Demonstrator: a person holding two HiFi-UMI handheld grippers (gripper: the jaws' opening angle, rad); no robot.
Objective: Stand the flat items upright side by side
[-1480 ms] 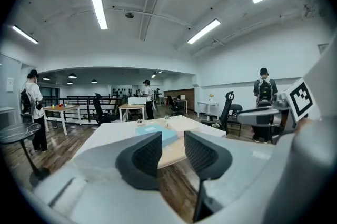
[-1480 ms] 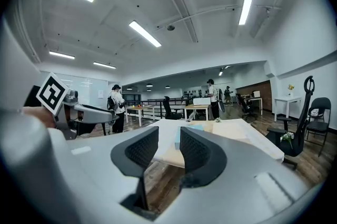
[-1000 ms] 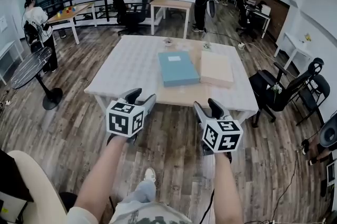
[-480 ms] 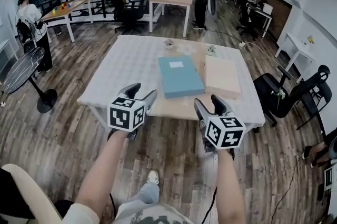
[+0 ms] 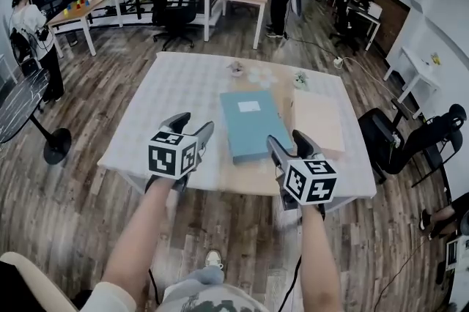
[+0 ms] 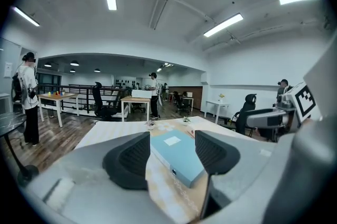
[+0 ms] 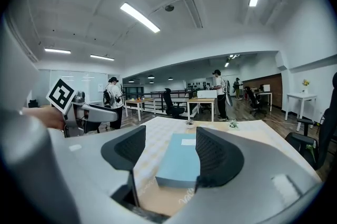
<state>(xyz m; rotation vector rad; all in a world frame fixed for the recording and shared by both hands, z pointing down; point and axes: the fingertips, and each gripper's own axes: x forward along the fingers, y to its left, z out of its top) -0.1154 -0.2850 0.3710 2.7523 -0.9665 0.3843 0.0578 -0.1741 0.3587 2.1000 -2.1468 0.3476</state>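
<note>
One surface (image 5: 167,104) carries everything, with pale cloth over most of it and bare wood showing toward your side. Two flat items lie on it, both down on their broad faces, so nothing is upright yet. The blue case (image 5: 249,124) sits in the middle with a white label on top. The beige case (image 5: 319,120) lies just beside it on the right, long edges parallel. That pairing suits the job, since they're meant to end up side by side anyway.

Two grippers next, one in each of your hands, both at the near side of the surface and pointing at the blue case. Your left gripper (image 5: 193,123) has its fingers (image 6: 128,159) spread, and they've just been opening. The blue case shows in the gap but well ahead, untouched. Your right gripper (image 5: 286,139) matches it, fingers (image 7: 215,157) apart and just widened. The blue case's near end is framed between them, not pinched. I'd read that as lining up to take the blue one from both sides and tip it onto an edge.

Smallest last: two little potted plants (image 5: 235,69) at the far edge, out of your way.
</note>
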